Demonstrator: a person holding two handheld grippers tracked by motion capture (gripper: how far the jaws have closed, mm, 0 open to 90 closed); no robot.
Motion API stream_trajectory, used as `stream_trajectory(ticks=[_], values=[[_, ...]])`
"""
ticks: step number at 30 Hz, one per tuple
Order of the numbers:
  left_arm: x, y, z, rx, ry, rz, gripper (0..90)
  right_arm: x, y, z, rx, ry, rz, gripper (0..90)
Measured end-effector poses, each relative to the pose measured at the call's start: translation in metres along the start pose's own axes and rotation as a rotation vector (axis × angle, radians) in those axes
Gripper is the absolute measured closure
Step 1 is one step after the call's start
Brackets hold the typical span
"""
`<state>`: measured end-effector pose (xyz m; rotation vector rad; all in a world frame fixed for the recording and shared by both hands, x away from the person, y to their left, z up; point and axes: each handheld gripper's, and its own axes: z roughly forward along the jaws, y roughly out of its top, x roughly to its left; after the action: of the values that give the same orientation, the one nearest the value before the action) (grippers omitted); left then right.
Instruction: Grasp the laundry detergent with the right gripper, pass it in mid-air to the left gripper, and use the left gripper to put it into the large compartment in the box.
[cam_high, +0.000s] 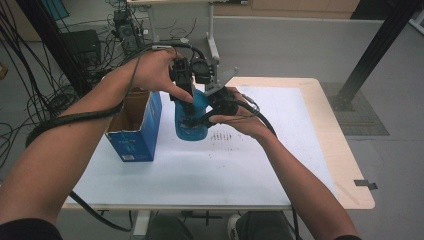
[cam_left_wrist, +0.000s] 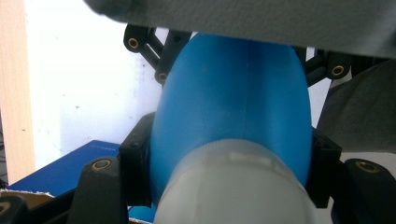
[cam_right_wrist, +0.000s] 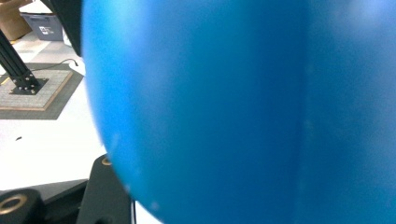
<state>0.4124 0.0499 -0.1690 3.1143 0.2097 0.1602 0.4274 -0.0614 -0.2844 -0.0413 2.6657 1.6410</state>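
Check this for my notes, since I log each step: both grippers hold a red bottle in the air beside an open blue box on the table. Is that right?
One detail is off: the bottle is blue, not red, as the high view shows. The rest stands: the left gripper and the right gripper both hold it in the air beside the open blue box on the table.

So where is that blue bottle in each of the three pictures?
High view: the blue bottle hangs above the table, centre left, between both hands, beside the blue box.
Left gripper view: it fills the middle, pale cap end nearest, clamped between the black jaws.
Right gripper view: its blurred blue side covers most of the picture.
Shared landmark: the white table top.
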Motion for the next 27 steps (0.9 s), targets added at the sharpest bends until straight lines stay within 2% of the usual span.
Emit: stream_trajectory(ticks=[18, 27], values=[[0.0003, -0.0007, -0.0011, -0.005, -0.001, -0.009, 37.0, -0.0005, -0.0006, -0.0012, -0.011, 0.002, 0.016, 41.3], [0.0006, -0.0015, -0.0010, -0.004, -0.003, -0.010, 37.1, 0.0006, -0.0006, -0.0005, -0.023, 0.018, 0.039, 41.0]])
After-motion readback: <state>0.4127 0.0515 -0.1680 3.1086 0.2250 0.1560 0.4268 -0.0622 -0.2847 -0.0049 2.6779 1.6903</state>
